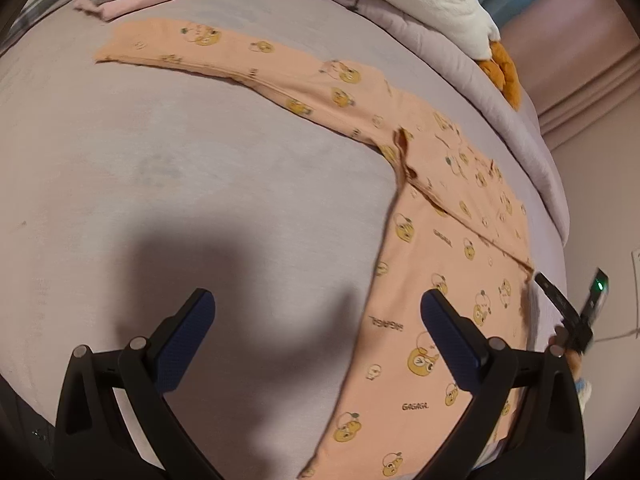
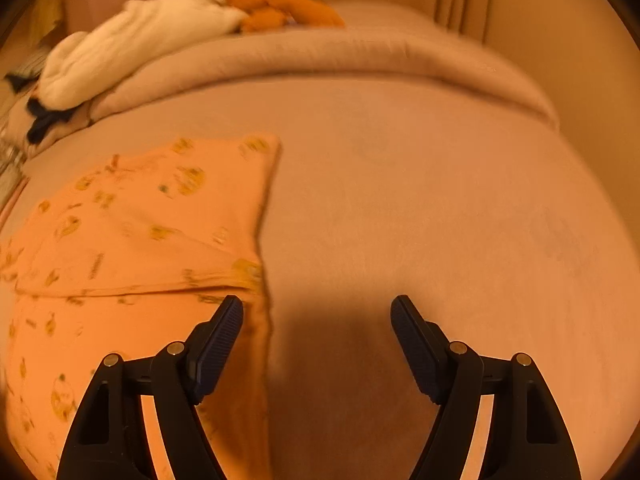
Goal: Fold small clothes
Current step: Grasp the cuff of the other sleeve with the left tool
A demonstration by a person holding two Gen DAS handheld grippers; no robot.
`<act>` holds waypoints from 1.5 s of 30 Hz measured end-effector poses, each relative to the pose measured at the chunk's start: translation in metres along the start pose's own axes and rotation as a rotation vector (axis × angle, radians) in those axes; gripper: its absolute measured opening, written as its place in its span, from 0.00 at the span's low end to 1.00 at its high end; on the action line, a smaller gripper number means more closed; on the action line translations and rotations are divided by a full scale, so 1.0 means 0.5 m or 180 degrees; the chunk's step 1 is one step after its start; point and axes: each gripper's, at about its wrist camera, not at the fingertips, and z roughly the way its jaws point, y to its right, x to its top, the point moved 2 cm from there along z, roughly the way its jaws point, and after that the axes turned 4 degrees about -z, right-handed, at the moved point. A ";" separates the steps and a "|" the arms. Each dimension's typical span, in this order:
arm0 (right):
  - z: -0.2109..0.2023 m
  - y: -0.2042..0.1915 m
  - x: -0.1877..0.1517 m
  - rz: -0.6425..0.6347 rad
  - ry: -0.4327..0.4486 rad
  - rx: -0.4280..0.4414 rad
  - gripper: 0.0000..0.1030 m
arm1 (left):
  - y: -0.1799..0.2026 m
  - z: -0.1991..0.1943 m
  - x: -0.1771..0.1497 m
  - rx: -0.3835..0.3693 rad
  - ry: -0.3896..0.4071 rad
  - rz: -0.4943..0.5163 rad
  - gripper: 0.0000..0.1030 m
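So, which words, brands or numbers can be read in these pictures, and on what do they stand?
"GAGAGA": printed on the peach garment, repeated at several angles, clearest near its lower edge in the left wrist view.
Right wrist view: the same garment's print is too blurred to read.
No other text or numbers.

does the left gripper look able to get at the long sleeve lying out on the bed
Probably yes. The left gripper is open and empty, the sleeve lies flat on the bed ahead of it, and only bare sheet lies between them. It would need to move forward some way first.
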 end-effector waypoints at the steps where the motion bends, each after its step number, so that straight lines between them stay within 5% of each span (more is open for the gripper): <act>1: -0.013 -0.010 0.005 -0.0037 0.0045 -0.0020 0.74 | -0.011 -0.004 0.006 -0.0016 0.0022 -0.0062 1.00; 7: -0.019 -0.100 0.049 -0.0315 0.0305 0.0314 0.72 | -0.085 -0.035 0.072 -0.0233 0.0295 -0.0513 0.99; 11: 0.024 -0.177 0.051 -0.0346 0.0150 0.0606 0.49 | -0.134 -0.055 0.129 -0.0449 0.0482 -0.0812 1.00; 14: 0.026 -0.261 0.038 -0.0410 0.0099 0.0878 0.43 | -0.174 -0.048 0.179 -0.0640 0.0582 -0.1024 0.99; 21: 0.025 -0.473 0.065 -0.0891 0.0111 0.1370 0.42 | -0.231 0.019 0.262 -0.1110 0.0584 -0.1630 0.99; 30: 0.087 -0.668 0.089 -0.1217 0.0047 0.1574 0.39 | -0.264 0.048 0.355 -0.0911 0.0791 -0.1711 0.99; 34: 0.096 -0.688 0.086 -0.1351 0.0088 0.1352 0.39 | -0.273 0.057 0.374 -0.0749 0.0845 -0.1646 0.98; 39: 0.047 -0.642 0.091 -0.1193 0.0100 0.1575 0.39 | -0.279 0.060 0.383 -0.0593 0.0948 -0.1705 0.96; 45: -0.024 -0.563 0.060 -0.0919 0.0198 0.1730 0.39 | -0.299 0.060 0.387 -0.0675 0.1009 -0.1722 0.73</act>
